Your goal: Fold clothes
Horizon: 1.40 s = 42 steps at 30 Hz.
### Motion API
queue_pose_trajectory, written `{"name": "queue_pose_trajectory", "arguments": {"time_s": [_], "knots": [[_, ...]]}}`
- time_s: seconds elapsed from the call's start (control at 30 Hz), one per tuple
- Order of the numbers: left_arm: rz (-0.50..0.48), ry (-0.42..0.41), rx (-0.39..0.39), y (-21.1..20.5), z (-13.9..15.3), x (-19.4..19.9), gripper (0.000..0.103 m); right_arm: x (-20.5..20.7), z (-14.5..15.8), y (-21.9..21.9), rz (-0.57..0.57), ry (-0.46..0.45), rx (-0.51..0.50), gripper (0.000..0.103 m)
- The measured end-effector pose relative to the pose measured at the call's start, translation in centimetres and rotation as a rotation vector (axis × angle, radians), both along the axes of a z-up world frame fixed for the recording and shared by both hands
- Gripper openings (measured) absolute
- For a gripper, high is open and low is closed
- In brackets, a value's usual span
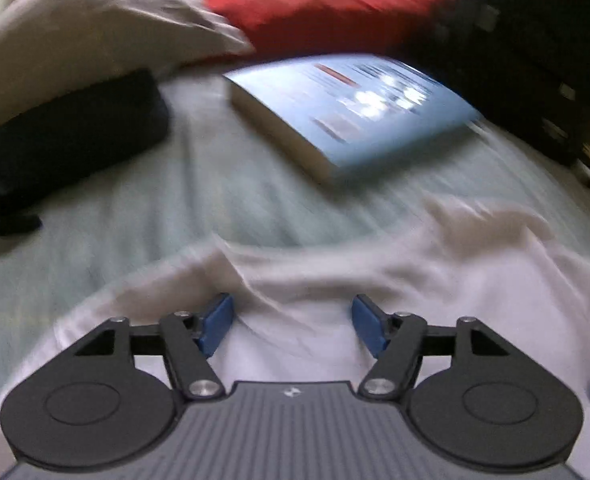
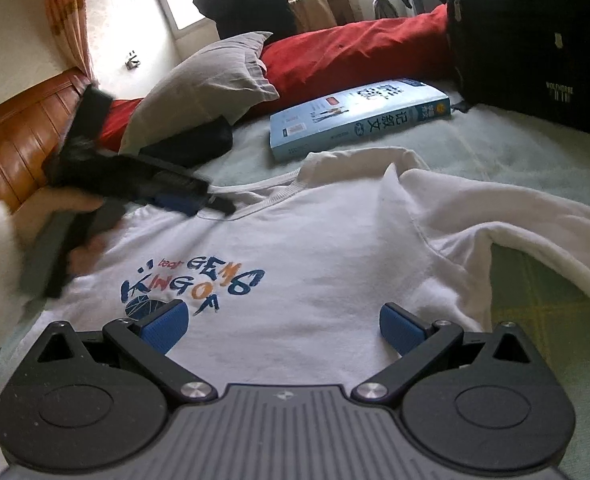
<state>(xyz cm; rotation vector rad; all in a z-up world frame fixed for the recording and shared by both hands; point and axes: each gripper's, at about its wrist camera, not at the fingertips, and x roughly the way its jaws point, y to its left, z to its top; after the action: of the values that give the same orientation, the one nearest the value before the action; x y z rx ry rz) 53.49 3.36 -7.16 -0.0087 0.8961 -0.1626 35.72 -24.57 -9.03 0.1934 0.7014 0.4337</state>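
A white sweatshirt (image 2: 315, 248) is spread print-up on the bed (image 2: 495, 144), its collar toward a blue book (image 2: 359, 116) and one sleeve (image 2: 515, 220) thrown out over the bare sheet. The left claw (image 1: 291, 324) is held low over the cloth near the collar with its jaws apart and nothing between them; the view is blurred. The right claw (image 2: 283, 324) is poised over the chest, beside the print (image 2: 191, 284), its jaws also apart and empty.

A fold is judged to be just starting. For a clean one, each claw is best closed on a single edge, at shoulder and hem, so that only one thickness is lifted and the crease falls straight.

Room is tight at the top: the book lies just beyond the collar, with a grey pillow (image 2: 211, 80), a dark pouch (image 1: 71, 128) and a red cushion (image 2: 355, 48) behind. Open sheet is left on the sleeve's side.
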Motion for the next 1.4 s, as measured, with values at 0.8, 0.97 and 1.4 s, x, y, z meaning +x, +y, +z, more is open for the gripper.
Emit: {"name": "queue_pose_trajectory", "arguments": {"time_s": [0.8, 0.97, 1.4], "knots": [[-0.047, 0.014, 0.048, -4.7, 1.6, -1.9, 0.083, -0.1, 0.2, -0.6, -0.015, 0.011, 0.021, 0.103], [-0.082, -0.003, 0.127, -4.1, 5.9, -6.4, 0.084, -0.4, 1.0, -1.1, -0.011, 0.016, 0.055, 0.103], [-0.277, -0.102, 0.229, -1.9, 7.9, -25.5, 0.092, -9.1, 4.6, -0.8, 0.083, -0.009, -0.072, 0.103]]}}
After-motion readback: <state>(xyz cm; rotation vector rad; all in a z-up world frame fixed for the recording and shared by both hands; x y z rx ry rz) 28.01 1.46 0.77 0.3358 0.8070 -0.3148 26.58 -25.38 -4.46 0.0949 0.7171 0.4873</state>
